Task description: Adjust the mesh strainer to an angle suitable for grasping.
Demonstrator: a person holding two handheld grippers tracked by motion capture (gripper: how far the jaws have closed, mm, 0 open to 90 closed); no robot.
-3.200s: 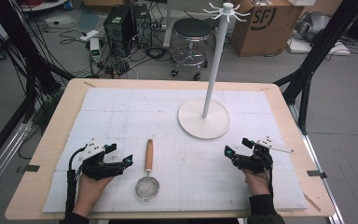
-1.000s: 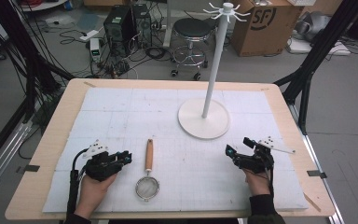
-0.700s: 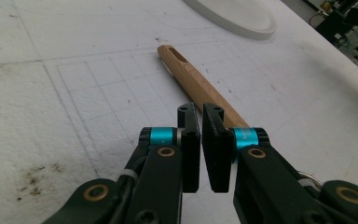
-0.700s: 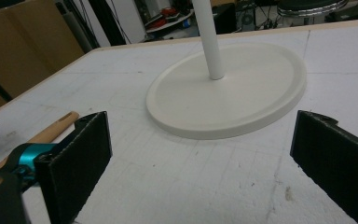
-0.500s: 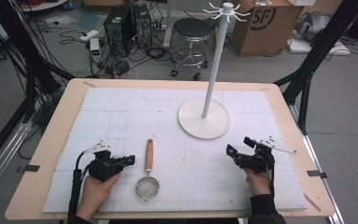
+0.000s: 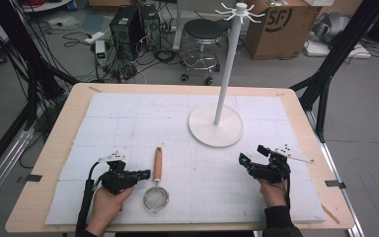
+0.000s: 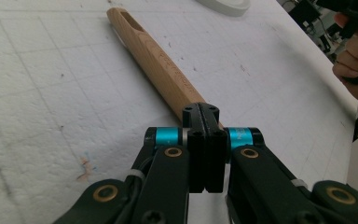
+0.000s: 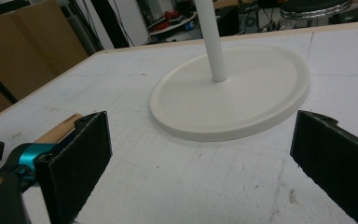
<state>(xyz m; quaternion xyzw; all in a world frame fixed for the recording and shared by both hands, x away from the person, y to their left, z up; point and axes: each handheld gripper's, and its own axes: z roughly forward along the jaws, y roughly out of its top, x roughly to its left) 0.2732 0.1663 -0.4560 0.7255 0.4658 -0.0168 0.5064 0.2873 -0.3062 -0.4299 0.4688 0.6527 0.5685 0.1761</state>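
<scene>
A small strainer lies on the white mat, its wooden handle (image 6: 157, 163) pointing away from me and its round wire mesh bowl (image 6: 156, 198) near the front edge. My left gripper (image 6: 145, 174) is shut just left of the handle. In the left gripper view the left gripper (image 7: 204, 116) has its pads pressed together with nothing between them, and the handle (image 7: 154, 56) runs on beyond the tips. My right gripper (image 6: 251, 154) rests open at the front right. In the right gripper view the right gripper (image 8: 205, 158) stands wide open, facing the white stand's base (image 8: 233, 93).
A white stand with a round base (image 6: 215, 125), a tall pole (image 6: 227, 69) and hooks on top is at the mat's far middle. The wooden table edge (image 6: 64, 128) frames the mat. A stool, boxes and cables are on the floor beyond.
My left gripper has slid right toward the strainer's handle and its jaws have closed. The right gripper has stayed where it was, open.
</scene>
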